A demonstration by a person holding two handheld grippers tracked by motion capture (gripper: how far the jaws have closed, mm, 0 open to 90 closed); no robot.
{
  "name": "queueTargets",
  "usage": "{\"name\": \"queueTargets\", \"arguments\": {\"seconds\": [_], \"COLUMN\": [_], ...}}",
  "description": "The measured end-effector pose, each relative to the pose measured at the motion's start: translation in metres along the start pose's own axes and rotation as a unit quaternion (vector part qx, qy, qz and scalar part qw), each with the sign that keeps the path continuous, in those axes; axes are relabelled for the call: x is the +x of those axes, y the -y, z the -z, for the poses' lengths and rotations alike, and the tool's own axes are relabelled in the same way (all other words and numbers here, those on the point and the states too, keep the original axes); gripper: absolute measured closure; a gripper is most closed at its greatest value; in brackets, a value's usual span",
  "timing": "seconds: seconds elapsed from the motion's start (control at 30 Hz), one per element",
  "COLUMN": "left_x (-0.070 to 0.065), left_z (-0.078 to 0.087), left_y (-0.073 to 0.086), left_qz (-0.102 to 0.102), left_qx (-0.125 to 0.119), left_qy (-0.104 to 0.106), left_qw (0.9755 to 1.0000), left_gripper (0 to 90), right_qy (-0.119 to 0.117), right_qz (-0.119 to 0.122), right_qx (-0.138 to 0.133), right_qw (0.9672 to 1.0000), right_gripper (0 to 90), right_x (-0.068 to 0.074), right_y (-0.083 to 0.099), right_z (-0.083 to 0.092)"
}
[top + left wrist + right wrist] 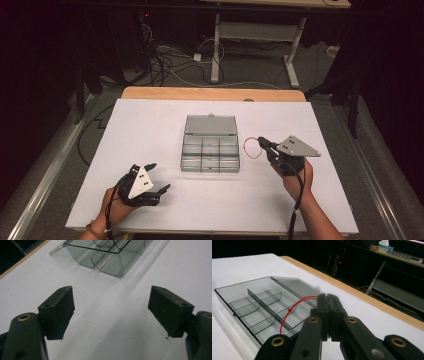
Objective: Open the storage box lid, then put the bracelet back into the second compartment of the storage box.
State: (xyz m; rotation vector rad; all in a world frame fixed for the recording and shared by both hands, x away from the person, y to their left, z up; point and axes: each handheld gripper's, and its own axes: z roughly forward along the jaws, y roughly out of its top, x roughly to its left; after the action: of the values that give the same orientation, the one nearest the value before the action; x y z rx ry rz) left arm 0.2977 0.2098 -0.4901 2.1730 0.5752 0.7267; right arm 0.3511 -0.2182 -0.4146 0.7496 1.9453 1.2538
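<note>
- Two grippers are seen about a clear box [210, 145] whose lid is laid back flat on its far side, so that the compartments are open from above.
- A red loop [251, 148] is pinched in the closed jaws of the right gripper [263, 143], just right of the box and clear of the table [150, 125], presumably to be dropped into a compartment.
- The left gripper [159, 176] is held wide open and empty, left of the box's near corner.
- The loop's material cannot be told; the pinched part is hidden between the pads.
- The box is cut off in the left gripper view.
</note>
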Motion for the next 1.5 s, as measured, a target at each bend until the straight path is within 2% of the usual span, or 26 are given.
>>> {"name": "queueTargets", "arguments": {"seconds": [0.2, 0.47, 0.97, 1.37, 1.5], "left_x": [-0.002, -0.001, -0.002, -0.004, -0.004], "left_z": [0.002, 0.003, 0.003, -0.001, -0.001], "left_y": [0.002, 0.003, 0.003, -0.001, -0.001], "left_qz": [-0.008, -0.006, -0.001, -0.009, -0.012], "left_qx": [0.004, 0.005, 0.006, 0.007, 0.010], "left_qy": [0.000, 0.001, -0.002, 0.003, 0.003], "left_qw": [1.0000, 1.0000, 1.0000, 0.9999, 0.9999], "left_gripper": [20.3, 20.3, 20.2, 20.2, 20.1], "right_qy": [-0.009, -0.013, -0.033, -0.045, -0.049], "right_qz": [0.005, 0.003, 0.008, 0.019, 0.031], "right_qx": [0.003, -0.005, -0.010, 0.002, 0.010], "right_qw": [0.9999, 0.9999, 0.9994, 0.9988, 0.9983], "right_gripper": [89.8, 89.9, 89.8, 89.8, 89.8], "right_x": [0.004, 0.009, 0.019, 0.033, 0.038], "right_y": [-0.004, -0.017, -0.025, -0.030, -0.031], "right_z": [-0.009, -0.023, -0.042, -0.060, -0.067]}}
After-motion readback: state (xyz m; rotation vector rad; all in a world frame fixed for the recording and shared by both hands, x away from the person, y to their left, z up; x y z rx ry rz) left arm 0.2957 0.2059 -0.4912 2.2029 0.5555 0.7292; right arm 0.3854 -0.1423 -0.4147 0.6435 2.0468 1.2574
